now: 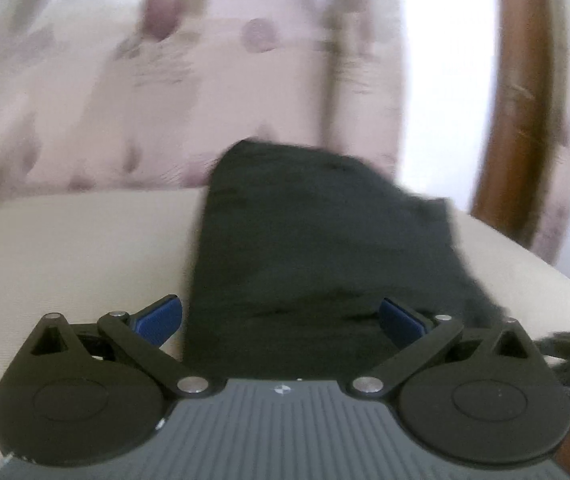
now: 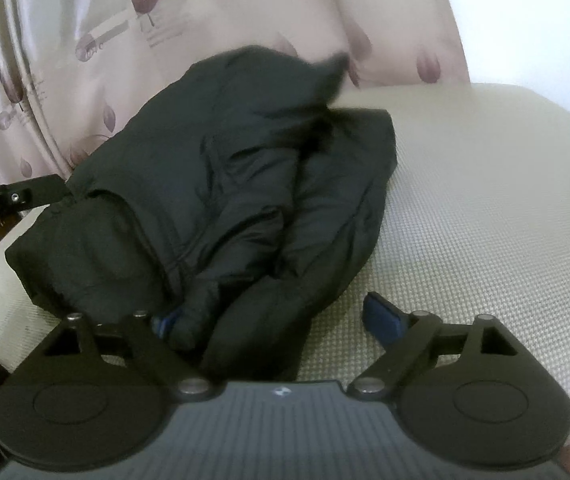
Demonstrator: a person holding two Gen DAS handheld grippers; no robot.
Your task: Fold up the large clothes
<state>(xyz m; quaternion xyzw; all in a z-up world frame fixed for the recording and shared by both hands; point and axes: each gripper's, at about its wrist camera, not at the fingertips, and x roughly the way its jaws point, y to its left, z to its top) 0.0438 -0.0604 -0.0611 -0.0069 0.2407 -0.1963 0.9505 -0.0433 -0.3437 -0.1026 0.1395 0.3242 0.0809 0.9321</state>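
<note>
Both grippers, left (image 1: pixel 281 318) and right (image 2: pixel 277 318), jaws apart, flank one black jacket (image 2: pixel 221 184) on one cushion (image 2: pixel 485 208).

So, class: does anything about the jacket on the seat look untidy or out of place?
Yes. The black jacket lies bunched in loose, uneven folds on the cream seat, one pointed corner sticking up at the back.
</note>
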